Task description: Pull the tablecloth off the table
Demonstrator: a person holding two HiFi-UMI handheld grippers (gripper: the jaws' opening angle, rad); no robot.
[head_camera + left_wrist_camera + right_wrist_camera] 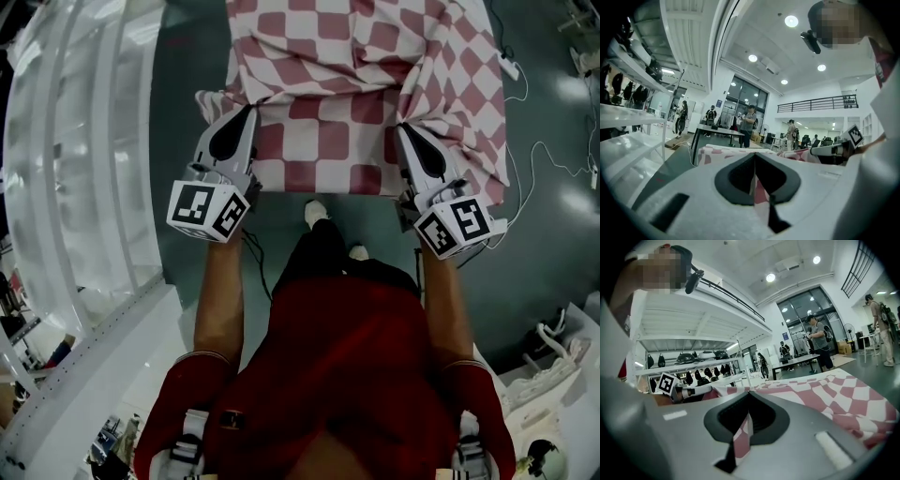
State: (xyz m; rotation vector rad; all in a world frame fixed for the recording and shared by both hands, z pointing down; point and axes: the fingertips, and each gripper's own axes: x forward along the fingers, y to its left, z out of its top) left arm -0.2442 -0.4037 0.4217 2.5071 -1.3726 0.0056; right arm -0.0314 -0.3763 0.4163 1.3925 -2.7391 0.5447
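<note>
Dark floor (187, 103) under red-and-white checked tablecloth (356, 56).
Near hem pinched tight in left tool (249, 111) and right tool (405, 129), one toward each side; fabric stretched between them, bunched at both pinches.

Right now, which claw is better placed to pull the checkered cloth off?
Nearly even: both are shut on the near edge of the tablecloth. Maybe the left claw, pinching close to the cloth's corner; loose cloth droops beyond the right claw.
</note>
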